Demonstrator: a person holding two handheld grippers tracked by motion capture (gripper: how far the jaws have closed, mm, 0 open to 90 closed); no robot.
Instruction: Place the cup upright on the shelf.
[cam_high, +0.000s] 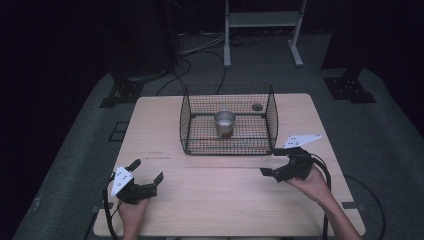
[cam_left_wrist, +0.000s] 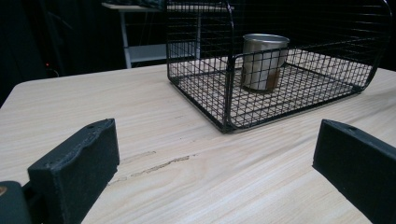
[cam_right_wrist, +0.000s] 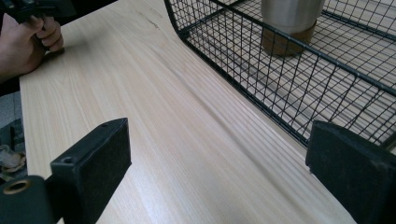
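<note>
Metal cup (cam_high: 225, 123) is seen upright inside the wire basket (cam_high: 187, 125), upper centre of the table (cam_high: 215, 190). Left gripper (cam_high: 146, 171) and right gripper (cam_high: 271, 161), lower corners, are held wide apart, empty.

The pale, matt wood-grain desk (cam_high: 210, 190) carried a black wire-mesh basket (cam_high: 186, 125) holding a brushed, dull-shining metal cup (cam_left_wrist: 264, 60), while the black tongs (cam_left_wrist: 215, 163) had matt, faintly rough pads (cam_left_wrist: 77, 163).
</note>
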